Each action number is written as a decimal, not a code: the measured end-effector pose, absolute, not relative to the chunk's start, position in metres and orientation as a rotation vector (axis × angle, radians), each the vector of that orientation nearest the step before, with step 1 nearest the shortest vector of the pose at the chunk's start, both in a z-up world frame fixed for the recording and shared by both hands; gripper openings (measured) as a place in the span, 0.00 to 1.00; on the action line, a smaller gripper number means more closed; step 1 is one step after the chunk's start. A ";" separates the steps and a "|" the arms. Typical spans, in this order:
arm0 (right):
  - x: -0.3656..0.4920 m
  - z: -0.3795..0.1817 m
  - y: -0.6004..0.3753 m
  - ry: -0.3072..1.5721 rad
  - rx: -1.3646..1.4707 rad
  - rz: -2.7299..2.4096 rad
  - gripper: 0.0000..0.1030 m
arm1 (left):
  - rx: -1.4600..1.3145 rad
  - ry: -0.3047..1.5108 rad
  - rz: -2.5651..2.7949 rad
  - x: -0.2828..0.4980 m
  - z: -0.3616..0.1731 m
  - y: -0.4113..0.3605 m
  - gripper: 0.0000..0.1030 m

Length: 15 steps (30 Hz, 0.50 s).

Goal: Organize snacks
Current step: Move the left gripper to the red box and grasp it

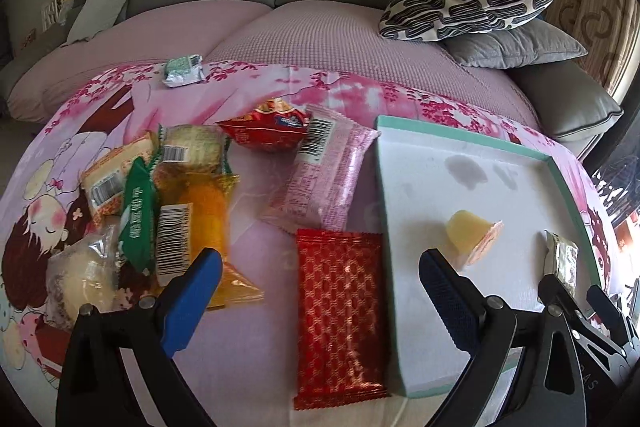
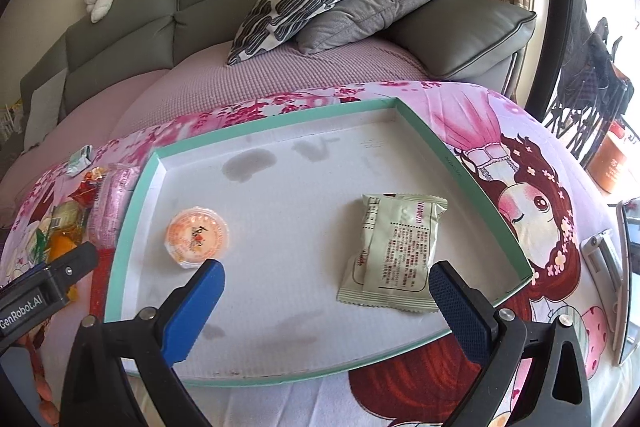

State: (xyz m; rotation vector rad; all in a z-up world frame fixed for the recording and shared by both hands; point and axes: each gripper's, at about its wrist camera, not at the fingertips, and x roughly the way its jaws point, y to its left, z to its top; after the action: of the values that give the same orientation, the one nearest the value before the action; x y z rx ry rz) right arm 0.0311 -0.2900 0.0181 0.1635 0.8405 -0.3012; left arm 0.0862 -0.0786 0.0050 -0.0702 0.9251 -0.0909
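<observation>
The tray, a shallow white box with a mint-green rim, lies on a pink printed cloth and serves as the reference for all positions.

Inside the tray:
- A jelly cup with an orange foil lid sits near the left wall.
- A pale green packet lies flat toward the right wall, well apart from the cup.
- Grey stains mark the floor toward the far wall.

Left of the tray, on the cloth:
- A red patterned packet lies just beside the left wall, parallel to it.
- A pink packet lies beyond it, tilted, barcode up.
- A red bag lies past the pink packet.
- Further left is a loose pile: an orange packet, a green packet, a clear wrapped cake and other barcoded wrappers.
- A small green-and-silver packet lies alone near the far edge of the cloth.

Right gripper: above the near half of the tray, jaws spread wide, nothing between them. One finger stands near the cup, the other just beside the green packet; no contact is visible.

Left gripper: over the left wall of the tray, jaws spread wide, straddling the red patterned packet without pressing on it.
</observation>
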 end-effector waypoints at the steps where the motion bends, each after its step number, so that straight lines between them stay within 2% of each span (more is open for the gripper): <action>1: 0.031 0.019 -0.286 0.841 0.164 -0.293 1.00 | -0.071 0.922 -0.080 0.085 0.007 -0.072 0.96; 15: 0.037 0.026 -0.200 0.840 0.173 -0.074 1.00 | -0.176 0.913 0.064 0.067 0.028 0.026 0.96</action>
State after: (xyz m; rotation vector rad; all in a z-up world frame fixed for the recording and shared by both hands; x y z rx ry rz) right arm 0.0372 -0.1999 0.0264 0.1733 0.8403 -0.0738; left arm 0.0673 0.0263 0.0277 -0.1758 0.9128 0.0644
